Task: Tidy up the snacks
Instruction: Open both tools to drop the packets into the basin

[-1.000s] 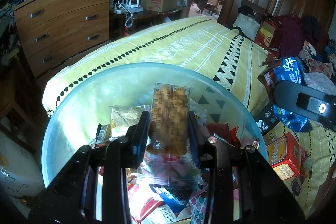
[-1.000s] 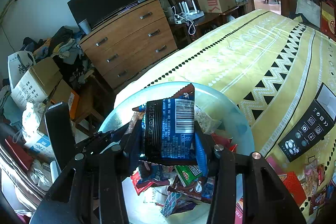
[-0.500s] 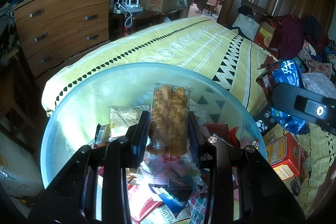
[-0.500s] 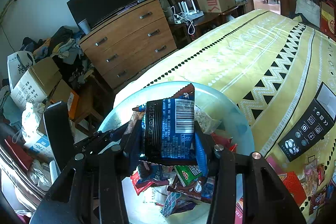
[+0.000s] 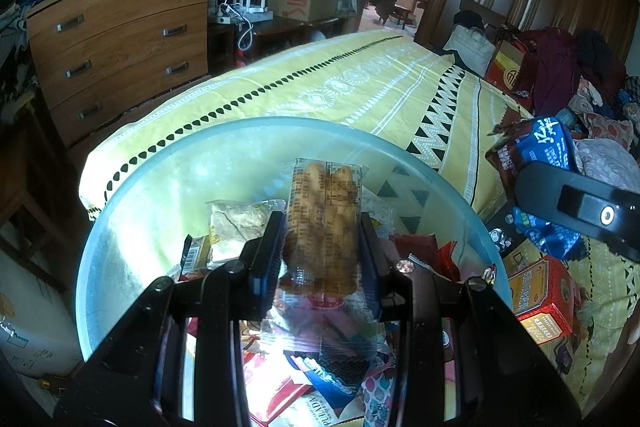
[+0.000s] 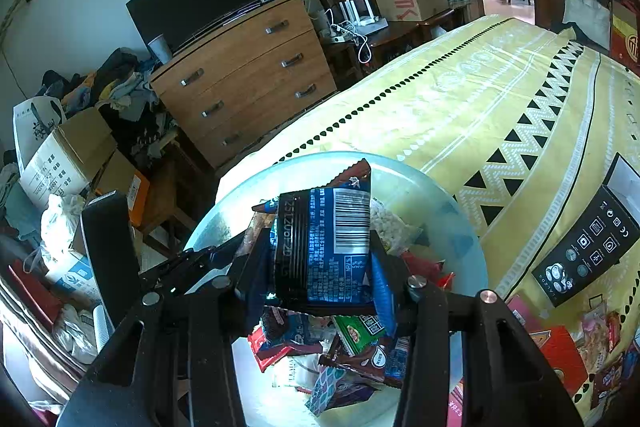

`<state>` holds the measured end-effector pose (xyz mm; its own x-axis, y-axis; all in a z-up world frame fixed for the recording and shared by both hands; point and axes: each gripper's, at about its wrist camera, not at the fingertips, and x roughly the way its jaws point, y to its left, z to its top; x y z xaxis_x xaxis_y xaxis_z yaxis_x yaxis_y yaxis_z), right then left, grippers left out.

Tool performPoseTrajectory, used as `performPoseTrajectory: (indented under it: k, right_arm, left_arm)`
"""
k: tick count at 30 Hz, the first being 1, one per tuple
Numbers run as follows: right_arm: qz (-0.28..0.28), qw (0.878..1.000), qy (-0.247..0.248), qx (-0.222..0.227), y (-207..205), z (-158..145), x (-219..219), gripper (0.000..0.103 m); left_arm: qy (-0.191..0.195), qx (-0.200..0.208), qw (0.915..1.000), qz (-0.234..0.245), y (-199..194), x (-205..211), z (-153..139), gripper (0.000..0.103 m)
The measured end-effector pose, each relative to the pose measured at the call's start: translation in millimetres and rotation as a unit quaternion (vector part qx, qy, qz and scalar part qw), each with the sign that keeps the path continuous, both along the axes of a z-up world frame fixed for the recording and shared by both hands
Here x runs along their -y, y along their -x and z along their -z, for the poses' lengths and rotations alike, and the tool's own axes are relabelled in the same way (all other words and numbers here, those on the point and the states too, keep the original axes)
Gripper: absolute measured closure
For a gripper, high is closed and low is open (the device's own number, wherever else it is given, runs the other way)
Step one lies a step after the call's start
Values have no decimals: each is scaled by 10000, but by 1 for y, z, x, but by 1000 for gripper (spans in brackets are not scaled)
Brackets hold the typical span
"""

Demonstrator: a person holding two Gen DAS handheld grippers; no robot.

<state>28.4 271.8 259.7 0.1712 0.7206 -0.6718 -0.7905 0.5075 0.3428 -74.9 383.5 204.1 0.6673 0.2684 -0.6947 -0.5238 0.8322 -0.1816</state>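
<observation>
The left gripper (image 5: 322, 227) is squeezed tight on a clear bag (image 5: 324, 211) with golden-brown fried snacks inside. The bag stands up between the two black fingers, and small dark print runs down its front. The right gripper (image 6: 316, 259) is squeezed on a blue bag (image 6: 324, 243) with a white barcode and a brown torn-looking top corner. Both bags hang over a big round glass bowl (image 5: 132, 195).

In the bowl lie lots of little snacks: a pale cracker pack (image 5: 236, 223) near the far left side, and red, blue and green wrappers (image 6: 352, 339) heaped at the near side. The far half of the bowl is mostly bare.

The bowl sits at the near left corner of a bed with a yellow cover (image 5: 360, 87), close to its edge. A red box (image 5: 540, 299) and a black box (image 6: 588, 243) lie on the bed to the right of the bowl. The rest of the yellow cover behind the bowl is wide and open.
</observation>
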Motion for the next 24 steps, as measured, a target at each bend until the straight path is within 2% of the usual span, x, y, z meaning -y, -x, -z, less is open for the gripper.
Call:
performPoseTrajectory:
  k: [13,15,17,18,20,22,24]
  right_arm:
    - [1,10000,11,-22,0,1,0,53]
    - [11,10000,14,-15,1,3,-1,53]
    - [17,10000,19,-14,2,5,-3,53]
    - [15,10000,26,-10,3,5,-4,53]
    - [21,10000,27,18,3,5,-5,52]
    - [44,10000,42,66,3,6,-5,44]
    - [115,9997,65,203,3,6,-5,32]
  left_arm:
    - [54,-60,9999,-65,0,-3,7,66]
    - [72,-51,9999,-94,1,-5,9,59]
    - [88,-24,9999,-122,3,-7,10,39]
    - [99,-13,9998,-141,4,-8,10,34]
    - [150,13,9997,-204,6,-9,11,9]
    - [251,13,9995,-200,5,-11,13,0]
    - [291,-35,9994,-192,3,-12,16,0]
